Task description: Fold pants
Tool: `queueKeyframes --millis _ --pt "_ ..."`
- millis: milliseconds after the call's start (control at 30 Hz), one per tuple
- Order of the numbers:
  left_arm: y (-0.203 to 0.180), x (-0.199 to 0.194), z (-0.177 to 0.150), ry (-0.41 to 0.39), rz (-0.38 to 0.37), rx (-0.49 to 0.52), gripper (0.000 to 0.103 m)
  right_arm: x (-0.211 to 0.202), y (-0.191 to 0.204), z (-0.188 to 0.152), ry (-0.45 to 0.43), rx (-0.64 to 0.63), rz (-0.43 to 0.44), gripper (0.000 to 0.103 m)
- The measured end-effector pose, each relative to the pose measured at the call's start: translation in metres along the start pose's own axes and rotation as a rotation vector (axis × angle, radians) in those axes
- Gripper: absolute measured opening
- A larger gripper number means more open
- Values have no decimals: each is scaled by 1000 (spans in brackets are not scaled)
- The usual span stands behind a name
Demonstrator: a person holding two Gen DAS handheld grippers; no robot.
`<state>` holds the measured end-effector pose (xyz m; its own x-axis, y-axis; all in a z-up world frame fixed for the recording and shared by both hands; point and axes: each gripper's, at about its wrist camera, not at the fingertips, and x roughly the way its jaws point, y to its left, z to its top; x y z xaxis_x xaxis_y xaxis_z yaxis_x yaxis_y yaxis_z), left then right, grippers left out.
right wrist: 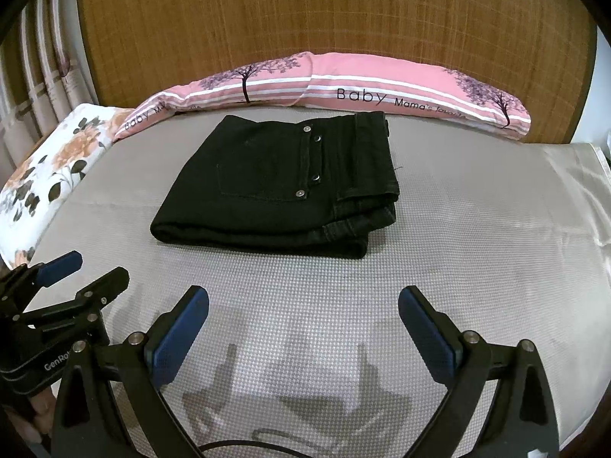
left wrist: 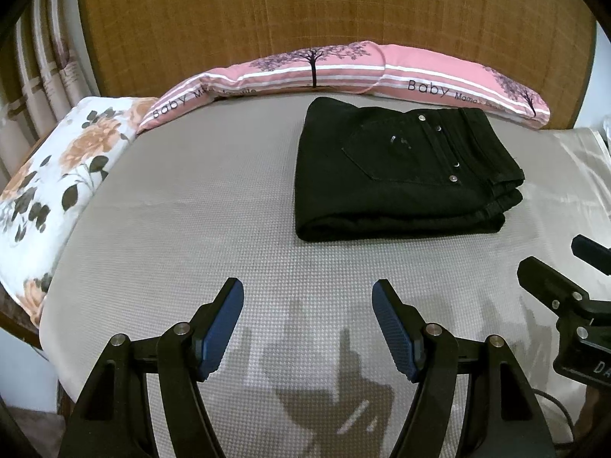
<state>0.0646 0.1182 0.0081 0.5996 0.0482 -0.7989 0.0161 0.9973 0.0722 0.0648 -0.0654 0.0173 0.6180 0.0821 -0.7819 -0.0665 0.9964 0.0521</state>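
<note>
Left gripper (left wrist: 307,326): blue-padded fingers spread wide, holding nothing, poised above the grey mattress cover (left wrist: 191,210). Right gripper (right wrist: 303,334): likewise spread, holding nothing. Black pants (right wrist: 282,187): folded into a compact stack, back pocket and rivets uppermost, lying mid-bed, well apart from both grippers. Behind: pink bolster pillow (right wrist: 382,87) against a wooden headboard (right wrist: 324,15). Far left: floral pillow (left wrist: 57,175), apparently overhanging the bed edge.

Folded black pants (left wrist: 404,175) on bed, left gripper (left wrist: 307,297) agape, empty
</note>
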Motion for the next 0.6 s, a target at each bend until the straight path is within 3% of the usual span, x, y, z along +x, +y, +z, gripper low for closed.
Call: queueKeyframes --millis 600 --pt "-1 4 -2 13 4 4 70 3 0 -1 9 -10 8 98"
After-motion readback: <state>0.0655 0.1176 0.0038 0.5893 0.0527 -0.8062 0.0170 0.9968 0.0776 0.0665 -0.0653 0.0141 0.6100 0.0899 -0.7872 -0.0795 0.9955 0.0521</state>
